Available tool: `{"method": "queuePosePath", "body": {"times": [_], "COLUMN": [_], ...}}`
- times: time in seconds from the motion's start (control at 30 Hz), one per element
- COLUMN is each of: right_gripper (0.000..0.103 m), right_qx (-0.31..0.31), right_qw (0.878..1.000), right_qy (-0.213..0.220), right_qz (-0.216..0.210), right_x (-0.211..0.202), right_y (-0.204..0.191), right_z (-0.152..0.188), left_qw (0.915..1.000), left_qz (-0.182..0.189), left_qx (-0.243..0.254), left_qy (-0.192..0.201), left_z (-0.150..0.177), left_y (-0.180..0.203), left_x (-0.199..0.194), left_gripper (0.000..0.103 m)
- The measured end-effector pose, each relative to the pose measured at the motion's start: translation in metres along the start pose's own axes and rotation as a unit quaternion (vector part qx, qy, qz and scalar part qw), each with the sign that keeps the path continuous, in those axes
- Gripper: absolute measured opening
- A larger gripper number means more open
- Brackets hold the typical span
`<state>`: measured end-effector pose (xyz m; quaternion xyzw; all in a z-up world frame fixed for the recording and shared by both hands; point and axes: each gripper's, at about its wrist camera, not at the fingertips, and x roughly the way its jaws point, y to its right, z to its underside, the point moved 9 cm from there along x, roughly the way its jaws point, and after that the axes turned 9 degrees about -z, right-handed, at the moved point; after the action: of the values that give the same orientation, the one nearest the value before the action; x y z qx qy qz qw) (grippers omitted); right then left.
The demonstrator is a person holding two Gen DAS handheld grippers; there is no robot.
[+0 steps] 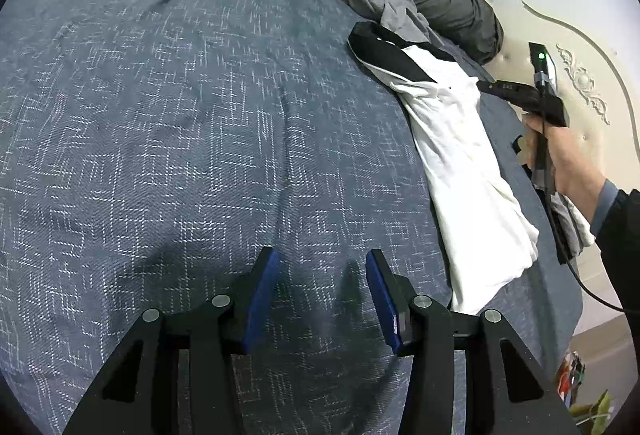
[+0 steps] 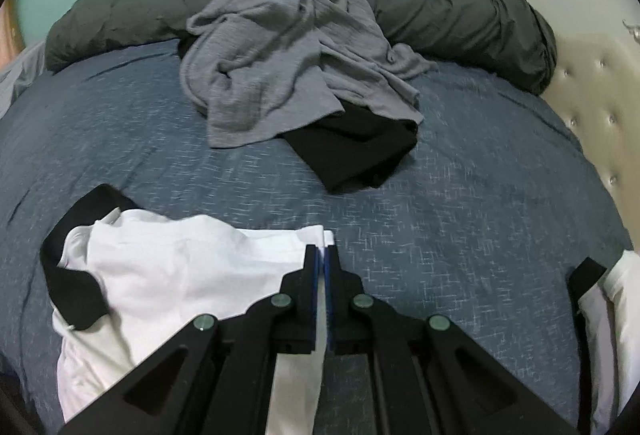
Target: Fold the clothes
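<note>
A white shirt (image 1: 460,155) with a black collar (image 1: 384,51) lies in a long strip on the right side of the blue bed cover (image 1: 180,115). My right gripper (image 1: 486,86), held in a person's hand (image 1: 560,151), meets its far edge. In the right wrist view the right gripper (image 2: 322,253) is shut, with the layered edge of the white shirt (image 2: 172,267) pinched at the tips. The black collar (image 2: 76,287) curls at the left. My left gripper (image 1: 322,263) hovers open over bare bed cover, left of the shirt, with nothing between its blue pads.
A crumpled grey garment (image 2: 280,55) lies over a black one (image 2: 360,151) further up the bed, in front of a rolled dark grey duvet (image 2: 460,15). Another white and black garment (image 2: 616,299) shows at the right edge. A cream tufted headboard (image 2: 592,107) borders the bed.
</note>
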<state>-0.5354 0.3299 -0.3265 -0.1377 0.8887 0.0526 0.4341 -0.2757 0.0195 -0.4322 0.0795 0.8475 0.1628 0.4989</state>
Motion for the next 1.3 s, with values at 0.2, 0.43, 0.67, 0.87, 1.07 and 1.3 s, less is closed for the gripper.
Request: {"method": "queuePosePath", "body": {"times": [0.2, 0.43, 0.67, 0.87, 1.07, 1.3], "right_gripper": [0.003, 0.005, 0.007, 0.009, 0.025, 0.025], "right_qx": [0.035, 0.033, -0.015, 0.053, 0.093, 0.056], "right_qw": [0.998, 0.999, 0.996, 0.994, 0.991, 0.995], "right_qy": [-0.041, 0.022, -0.011, -0.029, -0.028, -0.052], "right_qz": [-0.015, -0.033, -0.088, -0.086, -0.089, -0.071], "right_x": [0.028, -0.015, -0.022, -0.003, 0.017, 0.042], "right_y": [0.011, 0.003, -0.034, -0.011, 0.002, -0.007], "right_z": [0.011, 0.007, 0.028, 0.038, 0.026, 0.022], "left_qw": [1.0, 1.0, 0.9999, 0.9999, 0.9999, 0.9999], "left_qz": [-0.002, 0.003, 0.007, 0.008, 0.008, 0.007], "left_qx": [0.002, 0.001, 0.008, 0.01, 0.006, 0.011], "left_qy": [0.0, 0.0, 0.002, 0.0, -0.001, -0.001], "left_z": [-0.002, -0.003, 0.001, -0.001, 0.0, 0.001], "left_y": [0.003, 0.007, 0.014, 0.014, 0.01, 0.01], "left_x": [0.005, 0.005, 0.001, 0.003, 0.004, 0.005], "left_gripper": [0.05, 0.05, 0.05, 0.05, 0.05, 0.05]}}
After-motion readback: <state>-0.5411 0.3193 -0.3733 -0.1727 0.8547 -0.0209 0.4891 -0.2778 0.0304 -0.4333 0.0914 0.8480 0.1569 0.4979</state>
